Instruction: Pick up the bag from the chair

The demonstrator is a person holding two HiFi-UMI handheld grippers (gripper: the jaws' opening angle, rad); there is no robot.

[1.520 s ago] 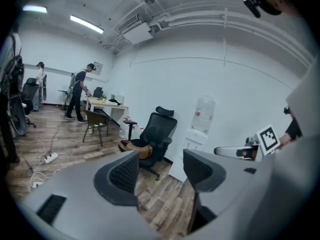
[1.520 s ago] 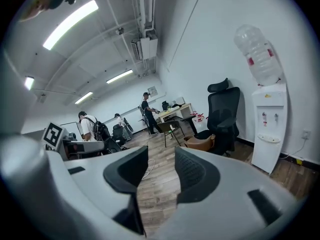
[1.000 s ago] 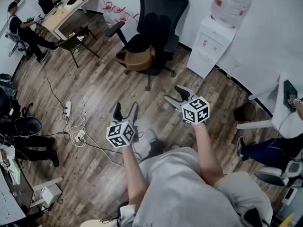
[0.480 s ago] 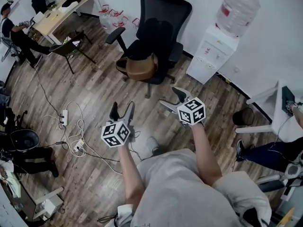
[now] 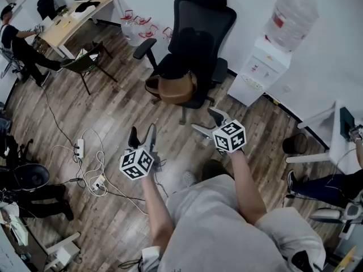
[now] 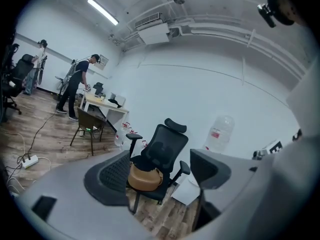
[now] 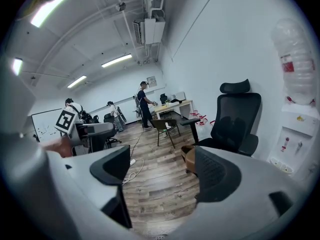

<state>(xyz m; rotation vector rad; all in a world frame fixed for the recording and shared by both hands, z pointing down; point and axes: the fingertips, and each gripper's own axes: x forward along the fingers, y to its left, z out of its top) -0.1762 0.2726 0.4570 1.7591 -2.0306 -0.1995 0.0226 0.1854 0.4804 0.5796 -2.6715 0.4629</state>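
A brown bag point(image 5: 176, 88) lies on the seat of a black office chair point(image 5: 198, 41) by the white wall. Both grippers hover over the wooden floor short of the chair, pointing at it. My left gripper point(image 5: 143, 133) is open and empty; in the left gripper view the bag point(image 6: 145, 176) shows between its jaws, far off. My right gripper point(image 5: 205, 121) is open too; its jaws have just been opening with nothing between them. In the right gripper view the bag point(image 7: 189, 159) is partly hidden behind the right jaw.
A white water dispenser point(image 5: 258, 69) stands right of the chair, with a dark bin point(image 5: 295, 143) and a white table point(image 5: 334, 140) further right. Cables and a power strip point(image 5: 79, 148) lie on the floor at left. A brown chair point(image 5: 85, 64) and desk point(image 5: 74, 16) stand behind.
Both grippers have moved forward toward the chair, which now sits nearer in the head view. The right gripper's jaws stand wider apart than a second ago.
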